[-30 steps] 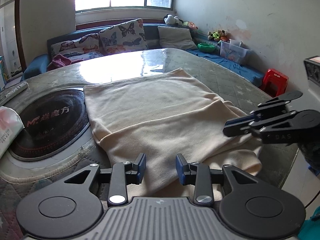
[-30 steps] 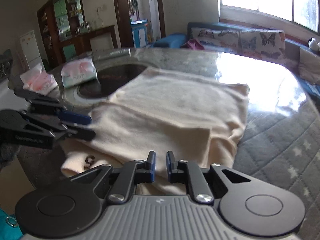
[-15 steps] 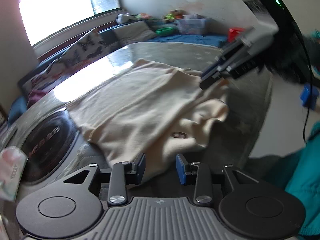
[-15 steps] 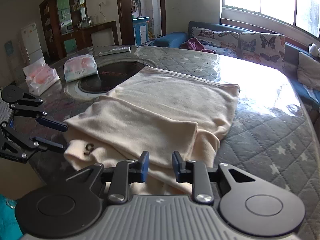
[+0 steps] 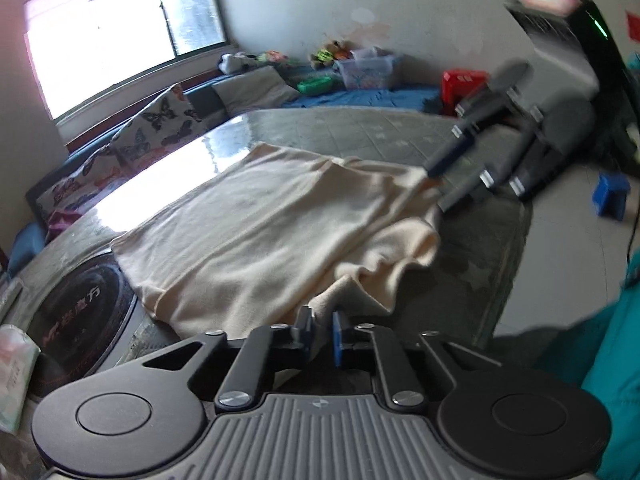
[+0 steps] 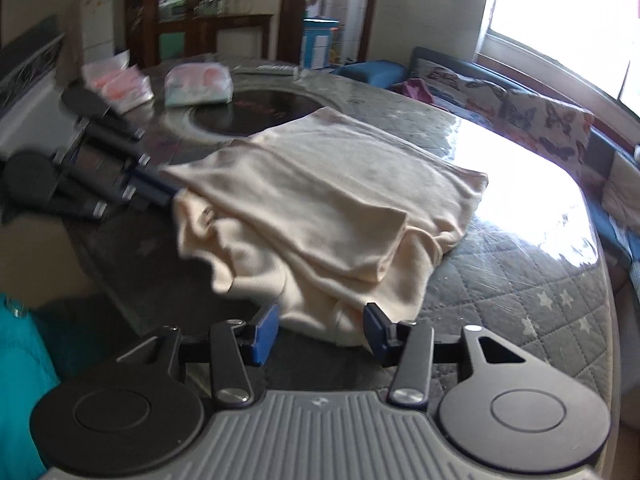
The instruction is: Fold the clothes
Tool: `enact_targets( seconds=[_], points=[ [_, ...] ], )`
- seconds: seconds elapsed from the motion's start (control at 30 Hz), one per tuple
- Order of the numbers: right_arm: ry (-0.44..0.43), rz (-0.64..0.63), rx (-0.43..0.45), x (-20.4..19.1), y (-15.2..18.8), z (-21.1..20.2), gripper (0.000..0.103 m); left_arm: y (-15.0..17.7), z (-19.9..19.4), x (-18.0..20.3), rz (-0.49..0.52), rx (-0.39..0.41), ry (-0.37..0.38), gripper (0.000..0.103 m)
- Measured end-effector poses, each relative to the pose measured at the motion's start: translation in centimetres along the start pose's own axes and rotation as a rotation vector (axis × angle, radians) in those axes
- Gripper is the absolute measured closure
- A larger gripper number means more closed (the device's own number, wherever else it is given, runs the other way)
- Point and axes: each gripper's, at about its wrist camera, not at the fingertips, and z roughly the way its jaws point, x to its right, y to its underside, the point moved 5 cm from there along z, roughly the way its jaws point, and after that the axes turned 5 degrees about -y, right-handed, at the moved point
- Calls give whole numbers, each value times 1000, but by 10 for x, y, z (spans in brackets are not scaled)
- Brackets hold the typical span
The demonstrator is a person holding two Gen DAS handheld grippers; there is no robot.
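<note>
Left jaws: the left gripper (image 5: 320,330) has just been closing and is clamped on the near corner of the cream garment (image 5: 280,224).
Right jaws: the right gripper (image 6: 320,330) has just been opening; its pads stand apart, with the garment's other near corner between them but not pinched.
Garment: lies partly folded on the quilted surface (image 6: 520,292), near edge bunched at the rim.
Advice: I would close the right jaws on all layers before lifting, then raise both corners together.
Nearby: the black round plate (image 5: 76,312) touches the cloth's side; keep the fold clear of it.

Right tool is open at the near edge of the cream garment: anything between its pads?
In the right wrist view, the folded corner of the cream garment sits between the right tool's open pads, untouched.
</note>
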Motion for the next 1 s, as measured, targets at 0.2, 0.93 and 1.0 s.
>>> enact_targets(
  seconds=[0.2, 0.93, 1.0],
  points=[
    [-10, -118, 19, -17, -1, 6, 45, -20, 7, -33, -156, 20, 0, 95],
    [-91, 76, 94, 11, -43, 33, 91, 9, -5, -34, -113, -8, -12, 67],
    [-90, 89, 102, 12, -45, 32, 91, 13, -3, -31, -78, -18, -23, 67]
  ],
)
